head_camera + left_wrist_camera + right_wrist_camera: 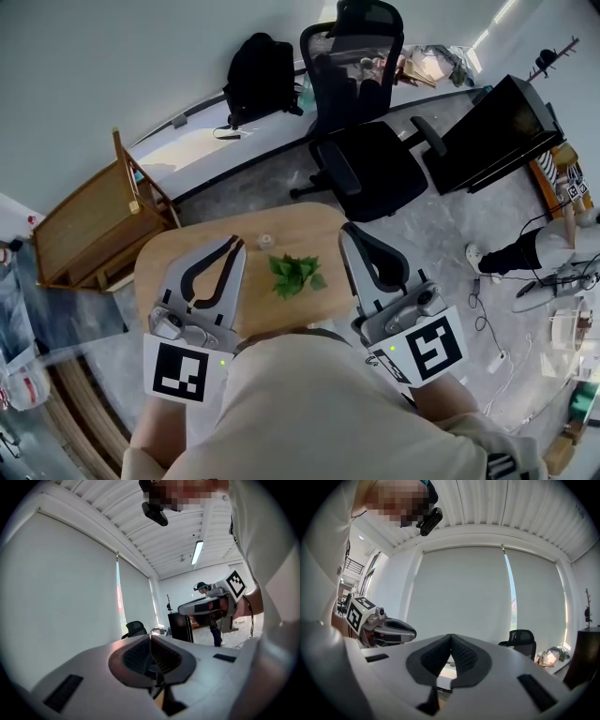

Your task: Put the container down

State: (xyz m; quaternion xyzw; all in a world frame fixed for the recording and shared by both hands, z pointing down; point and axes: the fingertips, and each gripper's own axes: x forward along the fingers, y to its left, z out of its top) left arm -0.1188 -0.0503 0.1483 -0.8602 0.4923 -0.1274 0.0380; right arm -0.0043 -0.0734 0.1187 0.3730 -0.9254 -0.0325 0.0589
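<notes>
A small clear container (265, 241) stands on the round wooden table (178, 251), near its far edge. A sprig of green leaves (295, 275) lies just in front of it. My left gripper (236, 243) hovers over the table left of the container, its jaws shut with nothing between them (150, 634). My right gripper (348, 229) is held to the right of the leaves, also shut and empty (450, 635). Both point roughly level, away from me. Neither touches the container. Each gripper view shows the other gripper off to its side.
A black office chair (361, 141) stands just beyond the table. A wooden rack (94, 225) is at the left. A black cabinet (497, 131) and floor cables (487, 328) are at the right, and a black backpack (258, 75) sits by the wall.
</notes>
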